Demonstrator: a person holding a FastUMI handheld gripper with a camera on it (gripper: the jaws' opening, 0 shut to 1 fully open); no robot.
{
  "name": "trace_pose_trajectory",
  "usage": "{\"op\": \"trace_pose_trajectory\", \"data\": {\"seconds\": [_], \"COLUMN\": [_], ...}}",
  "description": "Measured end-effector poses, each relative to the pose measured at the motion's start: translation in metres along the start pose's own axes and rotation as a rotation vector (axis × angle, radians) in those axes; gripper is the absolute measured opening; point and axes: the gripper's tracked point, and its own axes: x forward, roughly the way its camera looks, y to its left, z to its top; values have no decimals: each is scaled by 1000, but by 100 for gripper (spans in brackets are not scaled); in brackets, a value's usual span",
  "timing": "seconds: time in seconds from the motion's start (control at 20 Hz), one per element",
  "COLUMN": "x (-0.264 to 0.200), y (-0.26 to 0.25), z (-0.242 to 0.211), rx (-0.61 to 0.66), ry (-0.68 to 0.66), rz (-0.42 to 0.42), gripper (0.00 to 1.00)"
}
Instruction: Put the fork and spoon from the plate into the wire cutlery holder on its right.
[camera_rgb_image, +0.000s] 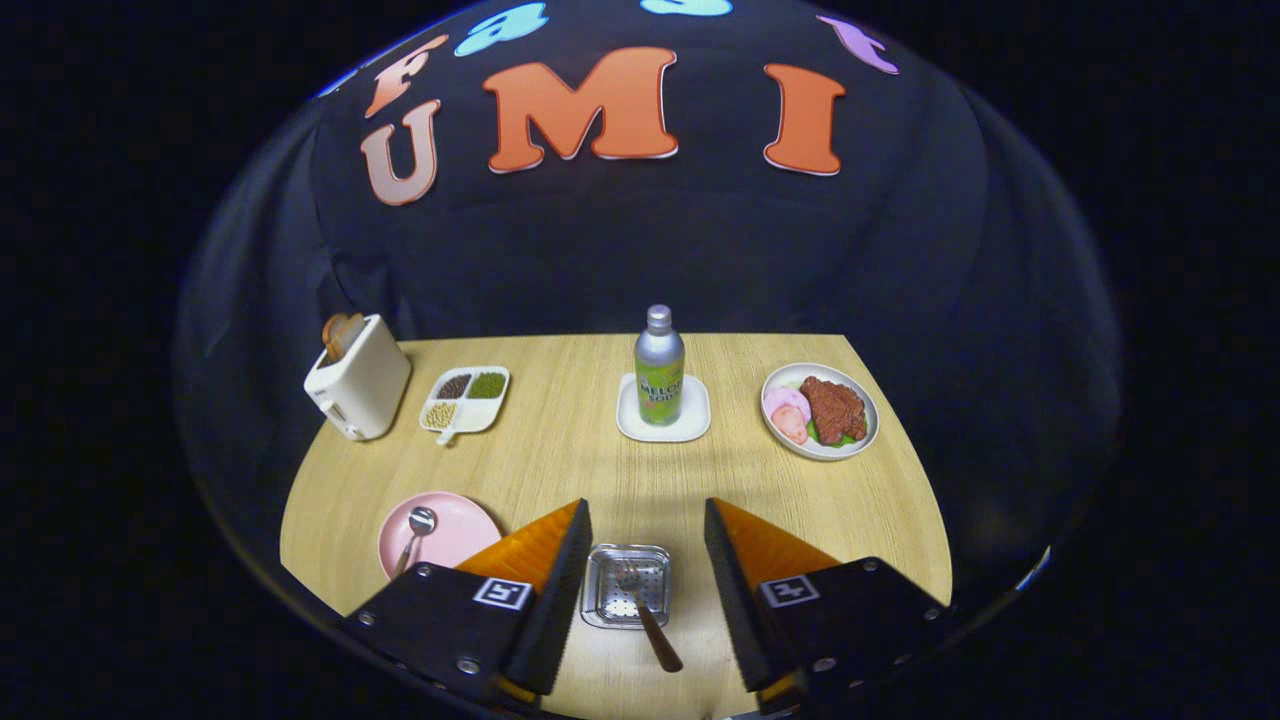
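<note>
The square wire cutlery holder stands on the wooden table directly below me, between my two fingers. A fork with a brown handle rests in it, tines down, the handle leaning out toward me. Left of the holder lies the pink plate, partly hidden by my left finger, with the spoon lying on it. My gripper hangs open above the holder, with nothing between its fingers.
Farther back a green-labelled bottle stands on a white coaster. A plate of food sits at the back right. A white toaster and a divided dish of beans are at the back left.
</note>
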Motion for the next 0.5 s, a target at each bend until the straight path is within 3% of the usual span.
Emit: {"op": "trace_pose_trajectory", "data": {"seconds": [0.05,0.15,0.5], "x": [-9,-21,-82], "y": [3,6,31], "z": [12,35,106], "rx": [-6,-42,-140], "ry": [-55,-179,-562], "rz": [4,-14,-73], "gripper": [84,94,97]}}
